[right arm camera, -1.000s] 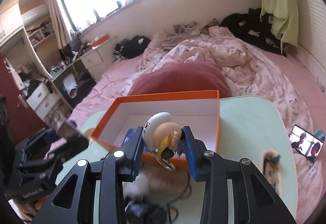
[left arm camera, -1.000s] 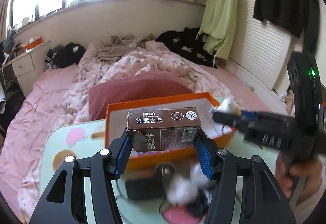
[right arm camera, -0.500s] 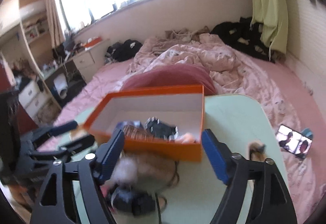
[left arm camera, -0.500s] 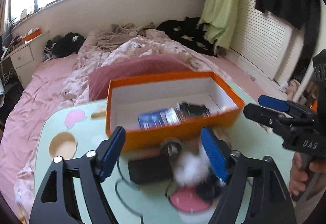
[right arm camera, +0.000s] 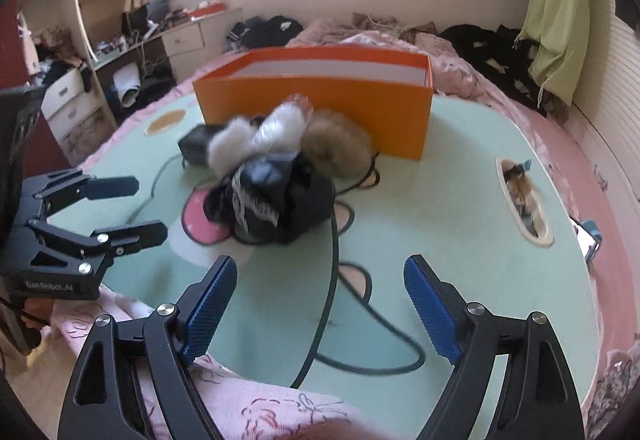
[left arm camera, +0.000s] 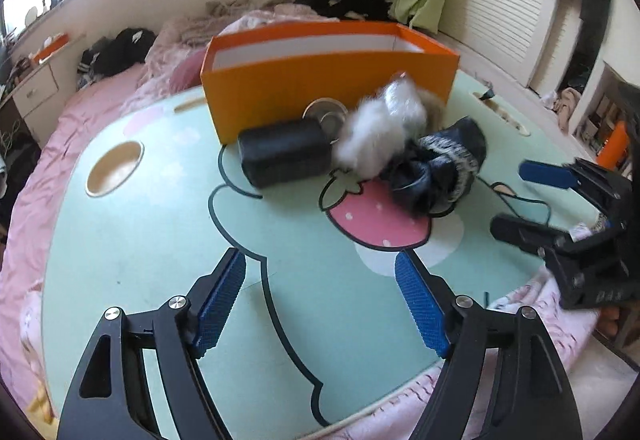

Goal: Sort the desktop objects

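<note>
An orange box [left arm camera: 320,80] [right arm camera: 320,100] stands at the far side of the green cartoon table [left arm camera: 160,240]; its inside is hidden from here. In front of it lie a black case [left arm camera: 284,156], a round metal tin [left arm camera: 326,114], a white fluffy item [left arm camera: 380,128] [right arm camera: 260,136], a tan fluffy item [right arm camera: 340,148] and a crumpled black-and-grey fabric item [left arm camera: 440,168] [right arm camera: 272,200]. My left gripper [left arm camera: 320,300] is open and empty, low over the near table. My right gripper [right arm camera: 320,304] is open and empty near the table's front edge; it also shows in the left wrist view [left arm camera: 532,200].
The table lies on a pink bed [right arm camera: 580,144]. It has a round cup hole [left arm camera: 116,168] at the left and a slot [right arm camera: 524,200] at the right. A phone [right arm camera: 588,240] lies beyond the right edge. A desk with drawers [right arm camera: 120,72] stands far left.
Both grippers opened and let the card box and the small toy drop into the orange box. Both then pulled back and down toward the near table edge.
</note>
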Available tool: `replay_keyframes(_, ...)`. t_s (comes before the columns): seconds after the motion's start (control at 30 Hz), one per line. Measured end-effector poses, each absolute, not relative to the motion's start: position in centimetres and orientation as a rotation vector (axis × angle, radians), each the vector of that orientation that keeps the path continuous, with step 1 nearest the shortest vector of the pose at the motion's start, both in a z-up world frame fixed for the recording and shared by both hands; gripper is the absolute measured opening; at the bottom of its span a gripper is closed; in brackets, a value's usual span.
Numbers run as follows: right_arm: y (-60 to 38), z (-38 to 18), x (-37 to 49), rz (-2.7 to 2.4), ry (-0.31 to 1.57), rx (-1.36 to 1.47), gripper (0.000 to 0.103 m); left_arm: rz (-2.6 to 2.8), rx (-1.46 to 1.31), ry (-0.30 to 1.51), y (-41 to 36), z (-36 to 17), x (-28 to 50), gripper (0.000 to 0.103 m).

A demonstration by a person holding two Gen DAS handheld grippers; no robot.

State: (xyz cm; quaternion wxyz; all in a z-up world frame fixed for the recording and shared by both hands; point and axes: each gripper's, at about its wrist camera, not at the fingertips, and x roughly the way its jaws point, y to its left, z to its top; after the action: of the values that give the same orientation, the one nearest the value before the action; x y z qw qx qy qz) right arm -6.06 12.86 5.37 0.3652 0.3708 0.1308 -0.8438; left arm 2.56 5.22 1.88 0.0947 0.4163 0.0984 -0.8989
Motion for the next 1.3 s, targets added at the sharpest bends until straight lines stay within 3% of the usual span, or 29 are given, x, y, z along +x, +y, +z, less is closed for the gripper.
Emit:
replay_keyframes(0.17, 12.94, 4.7, -5.76, -2.215, 0.37, 0.932, 0.1, -2.661, 1.212, 0.295, 5.4, 1.62, 2.26, 0.078)
replay_keyframes(0.33, 13.17, 4.42, -5.46, -2.222, 0.362, 0.898, 0.103, -2.667, 1.178, 0.294, 5.78, 0.96, 2.11, 0.103)
replay_keyframes(1.3, 13.18, 4.48, -5.47, -2.225, 0.359, 0.894, 0.103, -2.677, 1.173, 0.293, 5.78, 0.85, 2.17, 0.103)
